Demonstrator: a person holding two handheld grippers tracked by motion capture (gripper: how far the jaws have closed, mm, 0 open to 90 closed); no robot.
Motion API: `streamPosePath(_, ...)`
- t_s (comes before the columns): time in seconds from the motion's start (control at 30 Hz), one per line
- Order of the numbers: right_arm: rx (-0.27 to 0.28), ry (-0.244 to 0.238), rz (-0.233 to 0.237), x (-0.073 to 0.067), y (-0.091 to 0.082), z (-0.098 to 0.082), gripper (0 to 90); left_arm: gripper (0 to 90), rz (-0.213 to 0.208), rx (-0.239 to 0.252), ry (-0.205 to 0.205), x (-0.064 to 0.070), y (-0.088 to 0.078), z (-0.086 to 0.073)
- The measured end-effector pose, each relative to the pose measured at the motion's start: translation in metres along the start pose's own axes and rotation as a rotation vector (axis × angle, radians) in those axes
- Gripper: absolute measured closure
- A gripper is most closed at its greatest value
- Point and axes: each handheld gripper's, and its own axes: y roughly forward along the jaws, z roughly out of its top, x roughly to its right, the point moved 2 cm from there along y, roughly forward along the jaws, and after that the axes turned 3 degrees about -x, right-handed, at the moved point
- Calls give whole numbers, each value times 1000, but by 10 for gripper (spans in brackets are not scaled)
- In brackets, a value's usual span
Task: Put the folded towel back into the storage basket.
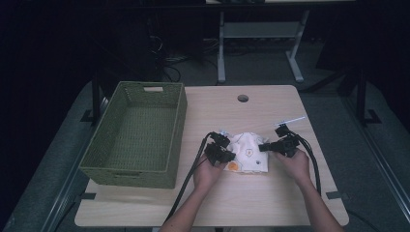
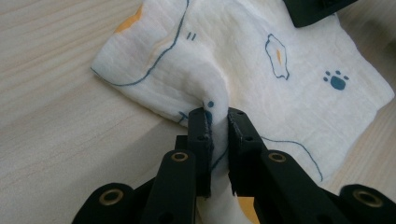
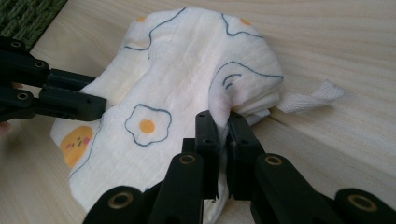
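A light wooden desk (image 1: 270,203) is seen from the high view, with a green woven basket (image 1: 137,137) set on its left part; nothing is seen inside the basket. A white printed cloth (image 1: 247,153) is laid on the desk right of the basket, bunched between both hands. The left tongs (image 2: 217,122) are clenched on a pinched fold of the cloth. The right tongs (image 3: 223,127) are clenched on another fold. Fried-egg prints and a white tag (image 3: 310,99) are resolved in the right gripper view, a blue paw print (image 2: 335,80) in the left gripper view.
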Motion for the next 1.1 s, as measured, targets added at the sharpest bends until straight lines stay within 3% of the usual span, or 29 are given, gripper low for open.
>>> streamPosePath(0.73,51,10,48,-7,-24,2,849,819,31,22,45,9,-29,17)
streamPosePath(1.1,67,6,66,-13,-33,10,849,819,6,40,45,8,-43,21)
